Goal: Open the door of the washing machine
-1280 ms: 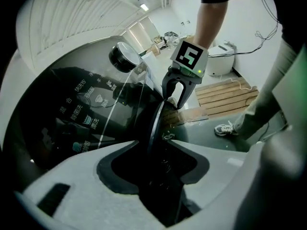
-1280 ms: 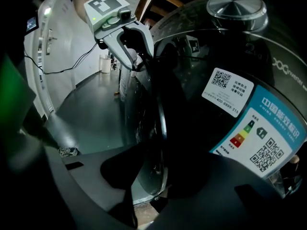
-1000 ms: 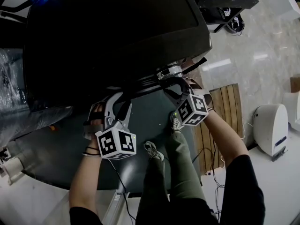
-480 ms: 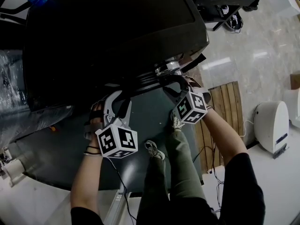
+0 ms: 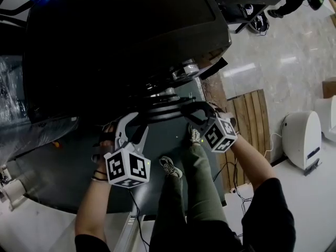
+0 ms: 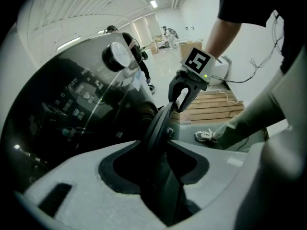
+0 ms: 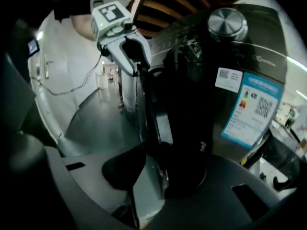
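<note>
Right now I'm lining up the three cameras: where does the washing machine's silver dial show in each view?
Head view: silver dial, just above the picture's centre.
Left gripper view: dial, upper left, on the dark panel.
Right gripper view: dial, upper right, above the blue label.
Shared landmark: wooden pallet, visible in all three.

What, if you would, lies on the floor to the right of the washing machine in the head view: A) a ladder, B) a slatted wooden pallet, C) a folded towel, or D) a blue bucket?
B: the pale wooden slats of a pallet show right beside the dark washing machine.
</note>
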Action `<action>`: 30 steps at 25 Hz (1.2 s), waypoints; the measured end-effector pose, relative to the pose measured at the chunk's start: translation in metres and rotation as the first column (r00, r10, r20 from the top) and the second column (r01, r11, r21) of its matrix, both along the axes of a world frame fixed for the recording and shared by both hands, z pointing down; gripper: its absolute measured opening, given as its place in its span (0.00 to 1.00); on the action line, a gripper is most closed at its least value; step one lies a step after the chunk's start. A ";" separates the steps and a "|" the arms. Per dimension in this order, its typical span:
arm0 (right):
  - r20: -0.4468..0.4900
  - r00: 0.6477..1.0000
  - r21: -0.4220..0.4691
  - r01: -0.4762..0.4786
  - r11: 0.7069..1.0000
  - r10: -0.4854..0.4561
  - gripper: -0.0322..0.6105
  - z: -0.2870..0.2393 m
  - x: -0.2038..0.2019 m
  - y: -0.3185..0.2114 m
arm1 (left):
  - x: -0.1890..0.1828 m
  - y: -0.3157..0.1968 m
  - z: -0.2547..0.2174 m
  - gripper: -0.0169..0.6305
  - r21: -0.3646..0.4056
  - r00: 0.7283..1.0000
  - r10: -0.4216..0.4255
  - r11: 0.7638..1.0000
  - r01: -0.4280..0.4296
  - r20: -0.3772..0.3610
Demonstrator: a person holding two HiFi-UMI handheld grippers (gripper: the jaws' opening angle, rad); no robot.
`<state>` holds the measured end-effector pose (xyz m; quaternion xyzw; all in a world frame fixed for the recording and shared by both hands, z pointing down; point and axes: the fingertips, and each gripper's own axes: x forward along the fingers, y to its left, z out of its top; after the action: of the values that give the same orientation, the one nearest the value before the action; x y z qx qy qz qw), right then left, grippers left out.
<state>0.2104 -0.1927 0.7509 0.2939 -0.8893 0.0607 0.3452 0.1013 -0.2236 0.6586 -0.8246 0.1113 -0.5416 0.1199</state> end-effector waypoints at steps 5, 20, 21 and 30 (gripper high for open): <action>0.017 0.993 0.022 -0.120 0.993 0.120 0.24 -0.005 -0.017 0.053 | -0.012 0.036 -0.001 0.32 0.047 0.999 0.036 0.998 -0.037 0.021; 0.163 0.954 -0.147 -0.230 0.962 0.253 0.43 -0.044 -0.083 0.168 | -0.075 0.122 -0.002 0.36 0.038 0.991 0.125 0.991 -0.127 0.040; 0.169 0.953 -0.154 -0.229 0.961 0.253 0.43 -0.048 -0.088 0.175 | -0.081 0.127 -0.002 0.37 0.043 0.991 0.128 0.991 -0.129 0.039; 0.195 0.937 -0.158 -0.262 0.952 0.290 0.40 -0.072 -0.123 0.182 | -0.147 0.169 0.002 0.44 0.080 0.994 0.079 0.993 -0.085 0.076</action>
<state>0.0875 -0.0103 0.6791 0.3846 -0.8654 0.1979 0.2529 -0.0453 -0.0544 0.6602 -0.8025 0.0953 -0.5607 0.1804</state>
